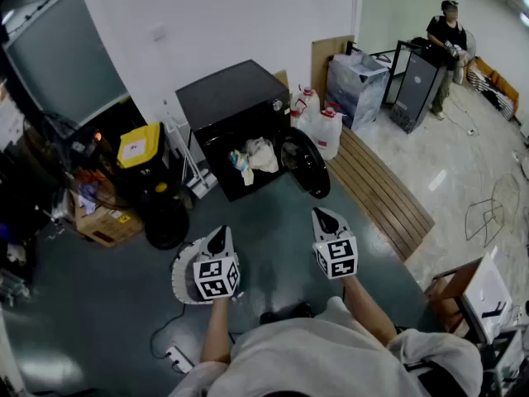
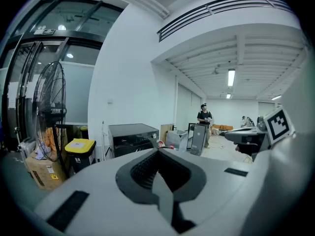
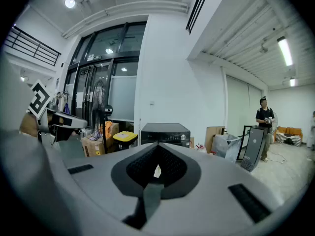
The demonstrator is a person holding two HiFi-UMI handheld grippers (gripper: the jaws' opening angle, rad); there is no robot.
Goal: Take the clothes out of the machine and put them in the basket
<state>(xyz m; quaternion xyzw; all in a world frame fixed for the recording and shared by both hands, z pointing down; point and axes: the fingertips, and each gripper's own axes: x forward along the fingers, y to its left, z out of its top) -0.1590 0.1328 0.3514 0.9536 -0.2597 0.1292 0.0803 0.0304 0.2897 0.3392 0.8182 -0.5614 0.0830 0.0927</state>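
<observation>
A black machine [image 1: 235, 110] stands against the white wall with its round door [image 1: 306, 164] swung open to the right. Pale clothes [image 1: 254, 157] lie bunched in its opening. On the dark floor in front of it sits a white basket [image 1: 180, 275], partly hidden under my left gripper [image 1: 219, 236]. That gripper is shut and holds nothing. My right gripper [image 1: 322, 216] hangs beside it, also shut and holding nothing. Both point toward the machine from well short of it. The machine [image 2: 133, 135] shows past the closed left gripper [image 2: 157, 151], and the machine [image 3: 165, 132] shows beyond the closed right gripper [image 3: 157, 144].
Left of the machine are a yellow-lidded bin [image 1: 139, 145], a black fan base [image 1: 165, 222] and a cardboard box [image 1: 103, 222]. White jugs [image 1: 318, 122] and a slatted wooden board [image 1: 380, 193] lie to its right. A person [image 1: 446, 44] stands far back right. A power strip [image 1: 180, 358] lies near my feet.
</observation>
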